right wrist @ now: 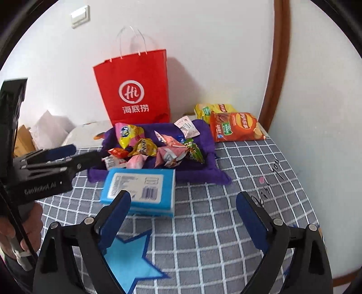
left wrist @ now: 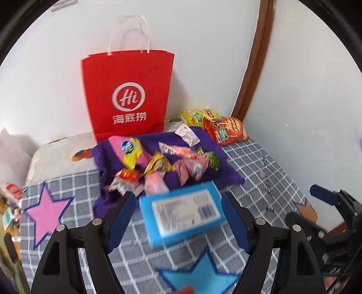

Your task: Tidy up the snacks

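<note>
Reading "Hi" on red bag (right wrist: 133, 90), "GenRobot.AI" on left tongs (right wrist: 67, 156)

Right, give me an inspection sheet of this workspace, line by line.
Surface: grey checked cloth with star patches; purple cloth spread on it.
Job's things: small snack packets heaped on the purple cloth; two chip bags at its right, by the wall; red paper bag upright behind.
Clutter: blue tissue pack at the purple cloth's near edge.
Grippers: left hand-held gripper open, fingers either side of the tissue pack, contact unclear; right hand-held gripper open, holding nothing.
Cables: nothing seen.
Surroundings: white wall, wall switch, brown curved trim.
</note>
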A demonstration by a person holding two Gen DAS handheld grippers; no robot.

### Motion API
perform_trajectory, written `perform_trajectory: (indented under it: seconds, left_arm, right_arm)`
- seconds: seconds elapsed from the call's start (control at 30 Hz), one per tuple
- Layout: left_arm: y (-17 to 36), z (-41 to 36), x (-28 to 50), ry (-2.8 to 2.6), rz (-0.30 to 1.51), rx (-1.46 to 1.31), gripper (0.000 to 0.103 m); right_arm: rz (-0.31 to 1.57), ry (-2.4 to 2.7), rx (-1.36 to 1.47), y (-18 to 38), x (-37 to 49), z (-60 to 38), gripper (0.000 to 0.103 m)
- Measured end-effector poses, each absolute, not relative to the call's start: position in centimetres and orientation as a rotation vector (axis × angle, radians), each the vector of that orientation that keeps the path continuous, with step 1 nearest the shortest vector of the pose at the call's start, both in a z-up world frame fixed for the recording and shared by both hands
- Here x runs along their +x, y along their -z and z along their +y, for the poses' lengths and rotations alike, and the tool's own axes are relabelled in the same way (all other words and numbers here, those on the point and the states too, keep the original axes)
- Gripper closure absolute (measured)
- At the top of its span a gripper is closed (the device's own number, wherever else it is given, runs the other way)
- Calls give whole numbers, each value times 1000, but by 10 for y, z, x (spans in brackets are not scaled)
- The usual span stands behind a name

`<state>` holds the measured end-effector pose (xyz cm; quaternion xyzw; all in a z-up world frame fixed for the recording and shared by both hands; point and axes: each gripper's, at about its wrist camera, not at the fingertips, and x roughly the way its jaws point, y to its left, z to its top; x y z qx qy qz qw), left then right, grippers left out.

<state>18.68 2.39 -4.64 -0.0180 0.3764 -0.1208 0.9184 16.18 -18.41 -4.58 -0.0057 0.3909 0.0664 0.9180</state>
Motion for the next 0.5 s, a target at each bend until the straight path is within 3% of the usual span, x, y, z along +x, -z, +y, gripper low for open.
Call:
perform_trajectory:
  seconds: [0.03, 0.07, 0.13, 0.5]
  left_arm:
    - [46, 26, 177, 249, 770, -42, 23]
    - [45, 29, 165, 249, 762, -52, 13]
    - [43, 34, 144, 232, 733, -75, 1]
    - [31, 27, 45, 139, 660, -53, 1]
  right_arm:
    - [795, -135, 0, 44, 152, -185, 8]
    - [787, -137, 15, 41, 142, -186, 7]
    - [771, -140, 33, 36, 121, -187, 5]
    - [700, -78, 34, 21, 30, -198, 5]
